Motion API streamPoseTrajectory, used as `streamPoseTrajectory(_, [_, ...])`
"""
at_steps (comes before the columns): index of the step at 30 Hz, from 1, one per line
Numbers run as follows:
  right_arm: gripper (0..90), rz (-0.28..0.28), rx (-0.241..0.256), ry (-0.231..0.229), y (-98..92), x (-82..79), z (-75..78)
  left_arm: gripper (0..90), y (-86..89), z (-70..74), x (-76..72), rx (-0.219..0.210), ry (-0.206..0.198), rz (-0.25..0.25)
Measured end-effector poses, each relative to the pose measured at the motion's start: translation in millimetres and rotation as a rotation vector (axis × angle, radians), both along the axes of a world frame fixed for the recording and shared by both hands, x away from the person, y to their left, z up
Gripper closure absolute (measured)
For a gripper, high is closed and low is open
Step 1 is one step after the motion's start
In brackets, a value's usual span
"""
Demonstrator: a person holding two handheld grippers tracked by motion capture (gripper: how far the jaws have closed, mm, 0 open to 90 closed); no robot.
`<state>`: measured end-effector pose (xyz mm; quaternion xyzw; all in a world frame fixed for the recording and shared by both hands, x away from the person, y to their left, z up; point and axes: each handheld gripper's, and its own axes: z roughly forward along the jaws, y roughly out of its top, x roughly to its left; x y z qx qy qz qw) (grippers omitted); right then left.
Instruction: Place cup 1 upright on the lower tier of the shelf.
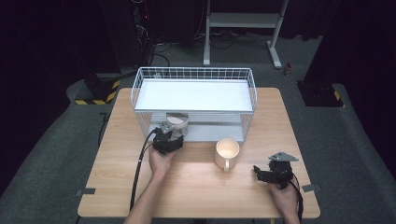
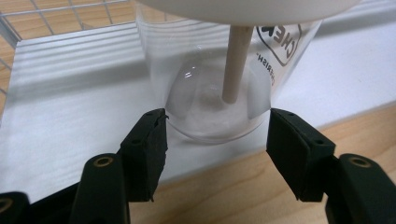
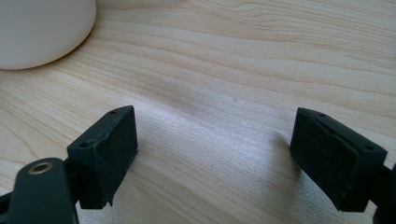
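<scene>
Forearms enter from the near edge of the counter (image 1: 116,186). Left forearm runs up and slightly right, hand wrapped round the back of the left tongs (image 1: 169,140), which point away from the person at the open front of the white wire rack (image 1: 140,93). Right hand sits low near the right corner, right tongs (image 1: 261,175) pointing left across the wood.

Left tongs (image 2: 217,135): jaws spread, one either side of the rounded base of a clear cup (image 2: 219,93). The left pad looks to be at the cup's wall, the right pad just beside it; firm contact cannot be told. The cup stands directly ahead of these tongs on the rack's white lower shelf (image 2: 70,93), at its front edge. It carries a white lid (image 2: 243,7) and has a pale wooden stick (image 2: 236,60) standing inside.

Right tongs (image 3: 215,149): released, jaws wide apart over bare wood, nothing between them. Cream mug (image 1: 227,151) stands on the counter to the left of these tongs, well apart, handle toward the person; in the right gripper view its rounded side (image 3: 42,28) shows ahead and to the left.
</scene>
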<state>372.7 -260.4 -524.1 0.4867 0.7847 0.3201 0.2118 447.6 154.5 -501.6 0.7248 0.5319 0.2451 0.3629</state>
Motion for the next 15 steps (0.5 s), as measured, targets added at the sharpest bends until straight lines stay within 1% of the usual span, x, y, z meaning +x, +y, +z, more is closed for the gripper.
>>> streamPoseTrajectory(3, [15.0,0.0,0.0,0.0,0.0,0.0,0.0,40.4,1.2,-1.8,2.7,-0.022,0.0,0.006])
streamPoseTrajectory(5, [15.0,-0.002,0.001,0.0,0.2,0.0,0.0,40.9,2.3,-3.6,4.8,-0.013,0.005,0.007])
streamPoseTrajectory(7, [15.0,-0.001,0.001,0.0,0.1,0.0,0.0,42.0,2.9,-6.1,7.0,-0.024,0.014,0.013])
streamPoseTrajectory(13, [15.0,-0.002,0.001,0.0,0.2,-0.1,0.0,43.8,3.5,-10.4,11.2,-0.016,0.012,0.026])
streamPoseTrajectory(14, [15.0,-0.002,0.001,0.0,0.2,-0.1,0.0,44.1,3.1,-9.7,12.8,0.002,0.016,0.023])
streamPoseTrajectory(15, [15.0,-0.002,0.001,0.0,0.2,-0.1,0.0,44.1,2.3,-9.1,14.0,0.009,0.018,0.022])
